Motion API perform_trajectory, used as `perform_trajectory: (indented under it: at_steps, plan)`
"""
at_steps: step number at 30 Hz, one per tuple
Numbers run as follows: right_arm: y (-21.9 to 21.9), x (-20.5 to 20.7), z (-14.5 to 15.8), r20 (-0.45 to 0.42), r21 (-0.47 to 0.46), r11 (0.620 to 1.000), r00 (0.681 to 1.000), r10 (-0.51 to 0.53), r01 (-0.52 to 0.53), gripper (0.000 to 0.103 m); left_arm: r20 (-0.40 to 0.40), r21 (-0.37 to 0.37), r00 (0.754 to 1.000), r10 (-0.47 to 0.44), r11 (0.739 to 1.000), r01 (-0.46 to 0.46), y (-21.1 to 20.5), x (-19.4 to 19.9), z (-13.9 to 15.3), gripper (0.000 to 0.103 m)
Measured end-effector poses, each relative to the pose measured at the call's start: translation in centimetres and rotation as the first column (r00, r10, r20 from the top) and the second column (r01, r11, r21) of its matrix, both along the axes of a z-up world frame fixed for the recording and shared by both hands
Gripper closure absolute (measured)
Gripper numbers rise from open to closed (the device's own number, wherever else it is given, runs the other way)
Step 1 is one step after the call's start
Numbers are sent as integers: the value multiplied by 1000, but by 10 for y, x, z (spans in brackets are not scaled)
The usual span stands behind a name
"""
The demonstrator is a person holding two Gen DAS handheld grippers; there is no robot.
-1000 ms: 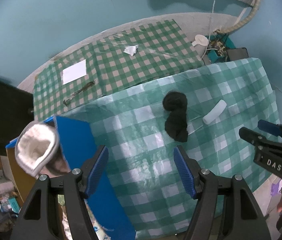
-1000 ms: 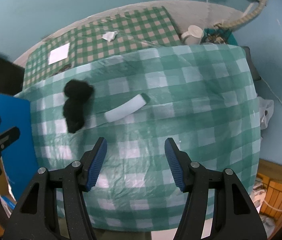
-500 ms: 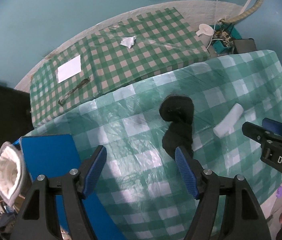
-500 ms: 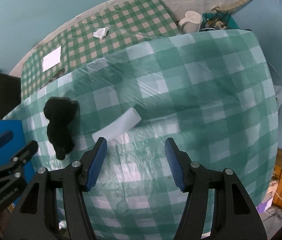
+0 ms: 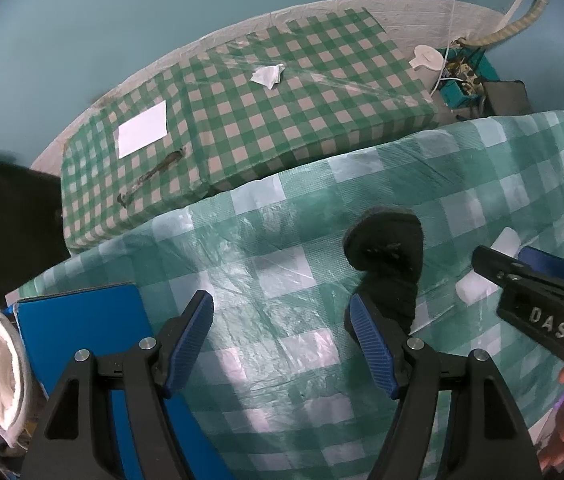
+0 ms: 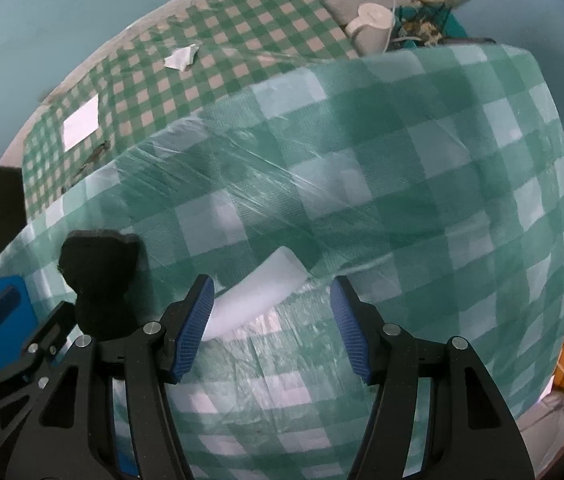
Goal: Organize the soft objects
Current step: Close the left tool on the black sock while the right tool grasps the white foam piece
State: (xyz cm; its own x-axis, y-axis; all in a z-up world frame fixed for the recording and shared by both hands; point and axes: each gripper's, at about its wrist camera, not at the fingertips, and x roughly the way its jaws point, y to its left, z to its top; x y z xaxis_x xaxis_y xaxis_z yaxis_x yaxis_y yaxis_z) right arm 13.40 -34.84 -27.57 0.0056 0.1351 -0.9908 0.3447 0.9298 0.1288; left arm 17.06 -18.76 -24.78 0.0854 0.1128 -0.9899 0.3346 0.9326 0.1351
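left wrist: black sock [image 5: 385, 256] now nearer

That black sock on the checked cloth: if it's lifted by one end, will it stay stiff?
Probably not. The black sock lies crumpled and bent on the tablecloth, so it would likely droop. It looks like thin fabric, so probably light and unlikely to roll.

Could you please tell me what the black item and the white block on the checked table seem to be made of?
The black floppy sock-like item looks like matte knitted fabric: it absorbs light and has fuzzy edges. The white oblong block looks like soft foam or sponge: a smooth, matte surface with rounded edges, though the view leaves this open.
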Motion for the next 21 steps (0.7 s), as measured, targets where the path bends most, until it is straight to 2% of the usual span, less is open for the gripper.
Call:
perform_trajectory:
  at_steps: [6, 8, 14, 16, 21]
  plan:
    - [14, 3, -1, -8, -88, 993, 997, 83, -83, 43, -2, 1, 1000, -1, 1000, 1, 1, 1, 0, 30]
    - [20, 0, -1, 0, -129, 984, 992, 125, -124, 53, -4, -1, 1000, -2, 1000, 2, 0, 1, -1, 30]
    - [25, -6, 6, 34, -166, 961, 972, 231, -223, 81, -11, 2, 1000, -7, 1000, 7, -1, 1, -4, 30]
    - [23, -7, 8, 44, -159, 960, 970, 240, -230, 87, -15, -6, 1000, -10, 1000, 9, -5, 1, -8, 30]
    - [13, -14, 16, 88, -122, 966, 967, 238, -227, 92, -40, -52, 999, -21, 998, 19, -15, 0, -12, 29]
